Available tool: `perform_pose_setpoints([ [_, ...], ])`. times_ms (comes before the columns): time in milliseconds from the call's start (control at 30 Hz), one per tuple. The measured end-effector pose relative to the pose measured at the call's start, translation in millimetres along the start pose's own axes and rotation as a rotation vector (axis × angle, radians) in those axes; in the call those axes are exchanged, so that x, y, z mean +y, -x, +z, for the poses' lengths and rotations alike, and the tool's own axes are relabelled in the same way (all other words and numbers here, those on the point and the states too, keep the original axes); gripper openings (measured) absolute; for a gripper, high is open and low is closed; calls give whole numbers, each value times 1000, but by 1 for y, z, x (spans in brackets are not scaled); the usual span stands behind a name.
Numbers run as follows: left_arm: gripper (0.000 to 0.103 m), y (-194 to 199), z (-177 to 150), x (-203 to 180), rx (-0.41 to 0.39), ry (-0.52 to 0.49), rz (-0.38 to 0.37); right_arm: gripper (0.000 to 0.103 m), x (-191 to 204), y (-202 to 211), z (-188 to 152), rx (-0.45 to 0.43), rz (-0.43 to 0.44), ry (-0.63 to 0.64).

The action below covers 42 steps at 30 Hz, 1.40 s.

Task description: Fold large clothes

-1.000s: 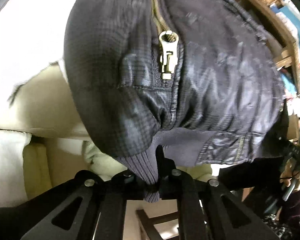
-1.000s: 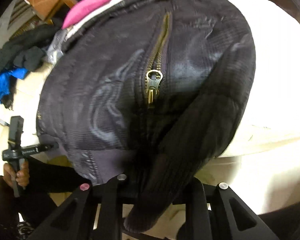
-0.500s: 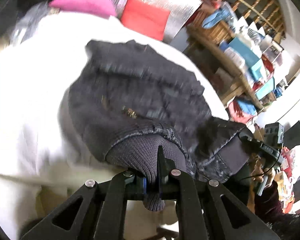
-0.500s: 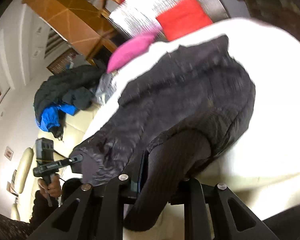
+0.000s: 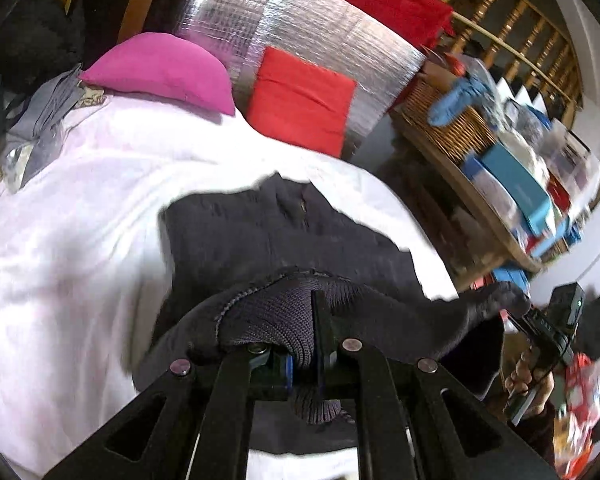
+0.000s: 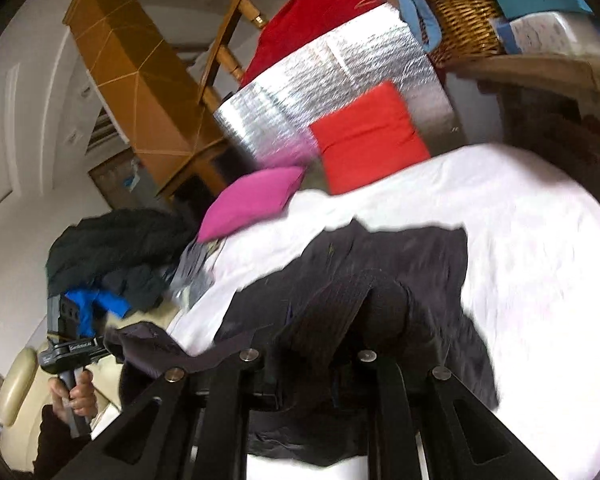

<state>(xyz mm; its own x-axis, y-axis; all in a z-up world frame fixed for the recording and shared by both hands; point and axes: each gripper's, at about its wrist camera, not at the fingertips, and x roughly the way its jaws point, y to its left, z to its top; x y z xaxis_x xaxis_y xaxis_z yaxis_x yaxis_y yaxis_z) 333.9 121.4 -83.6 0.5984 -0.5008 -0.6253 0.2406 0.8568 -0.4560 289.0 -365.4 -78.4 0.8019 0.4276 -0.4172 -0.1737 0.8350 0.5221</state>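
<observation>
A dark grey zip jacket (image 5: 260, 232) lies on a white sheet (image 5: 68, 248), its near end lifted. My left gripper (image 5: 312, 344) is shut on the jacket's ribbed knit hem, which bunches over the fingers. In the right wrist view the same jacket (image 6: 412, 256) spreads over the sheet (image 6: 540, 264). My right gripper (image 6: 364, 344) is shut on a dark ribbed cuff or hem that drapes over its fingers and hides the tips. Each gripper also shows in the other's view, the right one (image 5: 548, 332) and the left one (image 6: 68, 348).
A pink cushion (image 5: 160, 72) and a red cushion (image 5: 300, 100) lie at the sheet's far edge before a silver foil panel (image 5: 312, 28). A cluttered wooden shelf with a wicker basket (image 5: 452, 128) stands right. Dark and blue clothes (image 6: 112, 256) are piled on the left.
Both grippers have pulled back and up with the jacket's hem. The jacket, which filled both views with its zip close, now lies further off on the sheet.
</observation>
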Motion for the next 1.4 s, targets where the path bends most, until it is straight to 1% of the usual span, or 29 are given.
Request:
perform_pose_setpoints([
  [100, 8, -30, 39, 11, 0, 25, 14, 16, -10, -30, 31, -17, -33, -8],
  [200, 8, -62, 73, 20, 9, 41, 23, 13, -19, -73, 65, -23, -89, -6],
  [300, 8, -96, 106, 27, 13, 53, 35, 11, -26, -111, 91, -17, -130, 2],
  [367, 8, -114, 122, 34, 10, 69, 39, 11, -30, -144, 107, -14, -165, 22],
  [500, 8, -163, 149, 61, 21, 145, 30, 11, -48, -198, 127, -6, -204, 10],
  [600, 8, -195, 153, 76, 36, 181, 52, 10, -69, -242, 133, 6, -236, -19],
  [667, 8, -220, 151, 89, 54, 208, 70, 10, -81, -262, 132, 16, -256, -39],
  [800, 9, -256, 141, 113, 84, 263, 87, 10, -111, -301, 120, 40, -314, -95],
  [867, 12, -271, 135, 123, 105, 295, 95, 11, -132, -314, 110, 37, -312, -159],
  [900, 12, -278, 130, 127, 121, 314, 99, 11, -139, -317, 106, 40, -305, -185],
  [967, 12, -280, 123, 134, 124, 347, 76, 14, -164, -324, 96, 85, -258, -303],
  [1000, 12, -276, 120, 137, 112, 371, 42, 21, -170, -323, 93, 96, -240, -340],
  [1033, 17, -273, 118, 139, 110, 393, 15, 28, -178, -317, 90, 96, -210, -397],
  [1067, 26, -265, 115, 141, 100, 424, -15, 43, -183, -311, 89, 88, -186, -437],
  [1100, 41, -257, 114, 142, 77, 441, -27, 72, -188, -301, 88, 70, -160, -476],
  [1133, 48, -241, 111, 142, 28, 458, -21, 84, -191, -284, 87, 31, -153, -512],
  [1167, 61, -224, 108, 142, -23, 473, -18, 89, -194, -264, 86, -31, -126, -538],
  [1200, 68, -206, 102, 141, -63, 485, -3, 89, -195, -253, 84, -56, -101, -550],
  [1233, 74, -194, 98, 138, -80, 488, 18, 89, -196, -235, 82, -72, -72, -568],
  [1267, 74, -179, 92, 133, -86, 481, 48, 89, -196, -218, 78, -75, -49, -581],
  [1333, 74, -154, 75, 121, -90, 452, 46, 89, -190, -193, 69, -73, -25, -583],
  [1367, 74, -143, 65, 114, -83, 445, 54, 89, -185, -178, 64, -70, -19, -573],
  [1400, 74, -128, 47, 103, -65, 438, 77, 89, -179, -164, 56, -67, -14, -560],
])
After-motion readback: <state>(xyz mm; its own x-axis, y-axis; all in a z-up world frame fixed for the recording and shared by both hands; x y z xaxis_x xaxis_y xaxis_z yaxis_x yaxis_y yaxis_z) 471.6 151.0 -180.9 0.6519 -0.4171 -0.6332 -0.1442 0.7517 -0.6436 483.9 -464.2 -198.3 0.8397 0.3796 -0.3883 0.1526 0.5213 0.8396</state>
